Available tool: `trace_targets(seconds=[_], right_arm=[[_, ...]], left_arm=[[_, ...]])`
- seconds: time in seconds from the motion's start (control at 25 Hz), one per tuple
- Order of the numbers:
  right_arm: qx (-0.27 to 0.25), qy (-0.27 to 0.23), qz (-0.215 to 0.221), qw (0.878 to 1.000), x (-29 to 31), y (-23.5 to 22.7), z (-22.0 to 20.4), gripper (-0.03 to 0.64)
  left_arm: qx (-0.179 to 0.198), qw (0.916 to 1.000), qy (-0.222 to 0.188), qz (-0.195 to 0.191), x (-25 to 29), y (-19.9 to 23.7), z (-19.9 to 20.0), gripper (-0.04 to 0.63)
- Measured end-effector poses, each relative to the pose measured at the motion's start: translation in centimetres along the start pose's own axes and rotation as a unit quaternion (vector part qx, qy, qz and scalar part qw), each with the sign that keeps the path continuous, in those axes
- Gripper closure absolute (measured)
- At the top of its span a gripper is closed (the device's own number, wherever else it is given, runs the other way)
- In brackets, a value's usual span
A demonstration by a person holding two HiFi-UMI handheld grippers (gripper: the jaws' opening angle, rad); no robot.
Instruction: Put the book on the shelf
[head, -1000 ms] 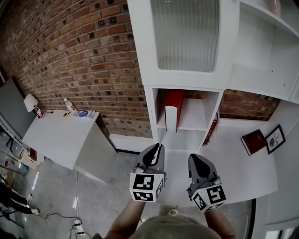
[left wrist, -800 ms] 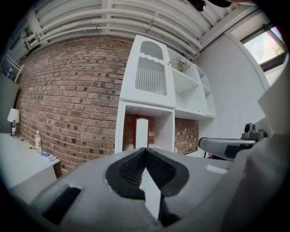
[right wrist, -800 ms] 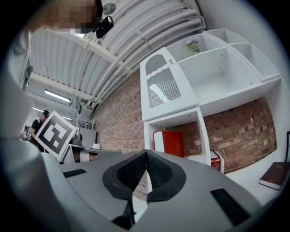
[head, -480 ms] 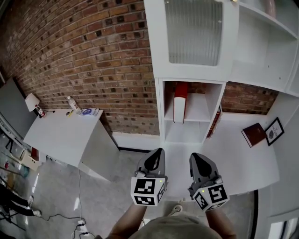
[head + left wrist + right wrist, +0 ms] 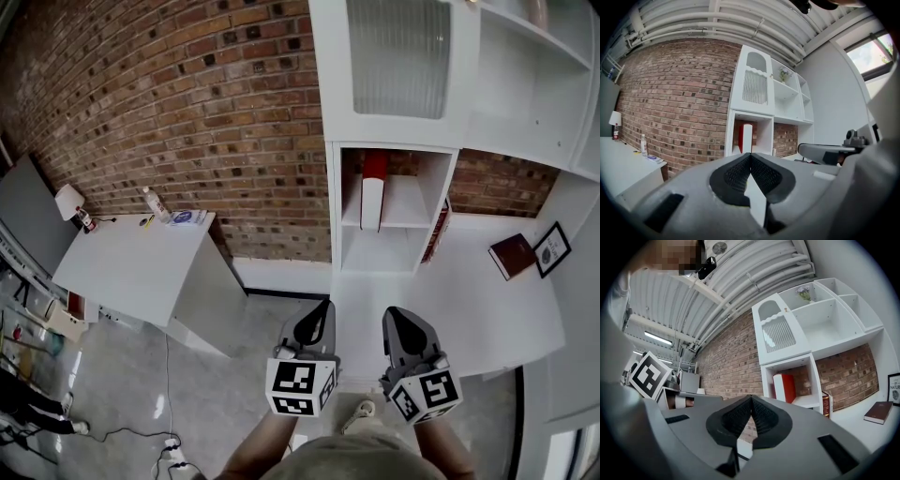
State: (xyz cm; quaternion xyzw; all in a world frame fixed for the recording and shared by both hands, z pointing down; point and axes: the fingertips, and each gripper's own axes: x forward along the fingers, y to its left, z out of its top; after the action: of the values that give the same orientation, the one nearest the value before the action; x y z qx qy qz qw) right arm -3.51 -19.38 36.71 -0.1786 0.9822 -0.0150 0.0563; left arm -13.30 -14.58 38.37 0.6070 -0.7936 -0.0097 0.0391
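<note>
Book [image 5: 373, 192], red with pale page edges facing out, is in neither claw. The left gripper [image 5: 324, 307] and right gripper [image 5: 393, 315] each have their jaws pressed together on nothing, side by side and well apart from the white shelf [image 5: 335, 225]. It stands upright on the upper board of the shelf's open compartment, left of centre. A second dark book [image 5: 434, 234] by that compartment's right wall is mostly hidden.
</note>
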Motion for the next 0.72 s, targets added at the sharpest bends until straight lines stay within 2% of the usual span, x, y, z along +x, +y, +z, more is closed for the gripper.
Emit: trace_targets(seconds=[0.72], right_arm=[[-0.014,0.019,0.000,1.000,-4.9,4.1,-0.5,0.611]], left_arm=[[-0.021,0.9994,0.009,-0.026,-5.0,-2.7,-1.5,0.586]])
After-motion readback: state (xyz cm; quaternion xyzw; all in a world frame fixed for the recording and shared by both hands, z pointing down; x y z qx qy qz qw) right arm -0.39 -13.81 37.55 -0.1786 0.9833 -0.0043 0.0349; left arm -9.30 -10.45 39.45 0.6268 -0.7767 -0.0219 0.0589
